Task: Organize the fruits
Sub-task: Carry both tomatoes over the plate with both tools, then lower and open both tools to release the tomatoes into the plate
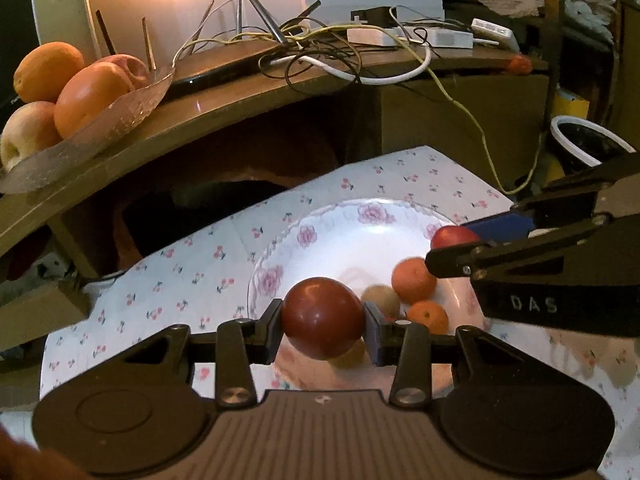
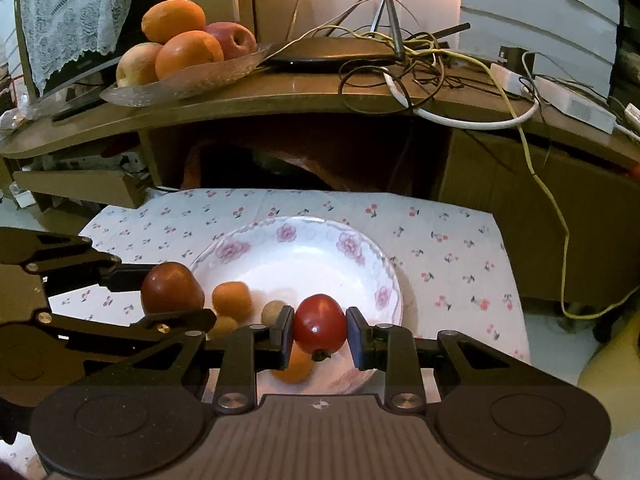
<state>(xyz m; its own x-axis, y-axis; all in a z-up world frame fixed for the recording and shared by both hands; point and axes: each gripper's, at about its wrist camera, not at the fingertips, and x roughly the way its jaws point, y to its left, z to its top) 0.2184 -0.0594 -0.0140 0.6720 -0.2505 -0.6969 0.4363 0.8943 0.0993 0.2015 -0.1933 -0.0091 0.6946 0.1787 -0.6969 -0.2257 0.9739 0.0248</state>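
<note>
My left gripper (image 1: 323,326) is shut on a dark red tomato (image 1: 323,317) and holds it over the near rim of the floral plate (image 1: 276,256). My right gripper (image 2: 320,334) is shut on a brighter red tomato (image 2: 320,323) over the same plate (image 2: 384,276). On the plate lie small oranges (image 1: 413,280) (image 2: 231,300) and a brownish kiwi (image 1: 381,300) (image 2: 273,312). The left gripper with its dark tomato (image 2: 172,288) shows at the left of the right wrist view. The right gripper's tomato (image 1: 454,236) shows at the right of the left wrist view.
The plate sits on a cherry-print cloth (image 2: 448,240). Behind it a wooden shelf (image 2: 280,96) carries a glass dish (image 2: 180,80) of oranges and apples, a router and tangled cables (image 2: 420,52). A yellow cable (image 2: 560,216) hangs at the right. A white-rimmed bin (image 1: 588,140) stands far right.
</note>
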